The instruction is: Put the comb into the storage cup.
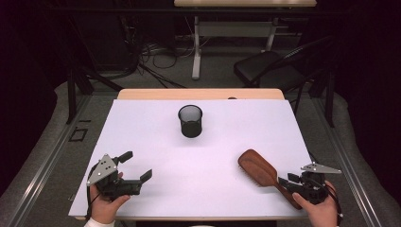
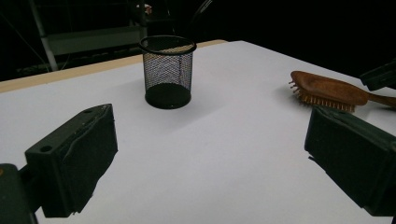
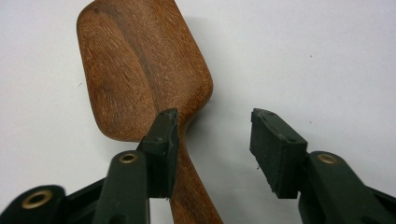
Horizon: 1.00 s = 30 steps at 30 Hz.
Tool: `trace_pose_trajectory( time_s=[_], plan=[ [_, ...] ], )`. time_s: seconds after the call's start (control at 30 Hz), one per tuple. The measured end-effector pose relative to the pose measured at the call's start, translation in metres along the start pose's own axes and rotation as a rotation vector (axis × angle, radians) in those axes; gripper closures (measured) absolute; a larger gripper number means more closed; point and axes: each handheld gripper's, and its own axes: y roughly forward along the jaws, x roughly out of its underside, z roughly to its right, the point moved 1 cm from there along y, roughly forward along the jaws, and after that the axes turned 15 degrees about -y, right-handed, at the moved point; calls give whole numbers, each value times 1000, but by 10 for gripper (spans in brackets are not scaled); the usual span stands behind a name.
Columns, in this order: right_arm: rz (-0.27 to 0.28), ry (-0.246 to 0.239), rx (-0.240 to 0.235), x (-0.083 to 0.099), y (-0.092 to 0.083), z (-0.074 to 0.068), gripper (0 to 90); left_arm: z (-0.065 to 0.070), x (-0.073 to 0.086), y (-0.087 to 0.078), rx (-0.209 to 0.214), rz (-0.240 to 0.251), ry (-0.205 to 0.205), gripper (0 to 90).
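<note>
I see a wooden hairbrush (image 1: pixel 257 168) lying bristles-down on the white table (image 1: pixel 198 156), at its near right side, the grain dark and streaked along its oval back. My right gripper (image 3: pixel 212 140) hangs over the handle with jaws apart; the left jaw covers part of the neck. My left gripper (image 1: pixel 137 165) gapes wide near the left edge. A black mesh cup (image 1: pixel 190 121) stands upright mid-table, its inside too dark to read.

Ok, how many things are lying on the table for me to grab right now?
2: a black mesh cup standing mid-table toward the far edge, and a wooden hairbrush lying near the right gripper. Nothing else visible.
</note>
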Motion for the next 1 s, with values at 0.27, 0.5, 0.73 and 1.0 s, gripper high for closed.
trace_pose_trajectory(
  time_s=[0.27,0.5,0.73,1.0],
  plan=[
    [29,-35,8,-2,-1,-1,428,0,0,0,0,2,-1,25],
    [64,-53,13,-3,-2,-2,392,0,0,0,1,1,-1,25],
    [106,-126,19,-7,-6,-4,392,0,0,0,-2,0,0,25],
    [111,-98,18,-5,-8,0,355,0,0,0,0,-1,0,25]
  ],
)
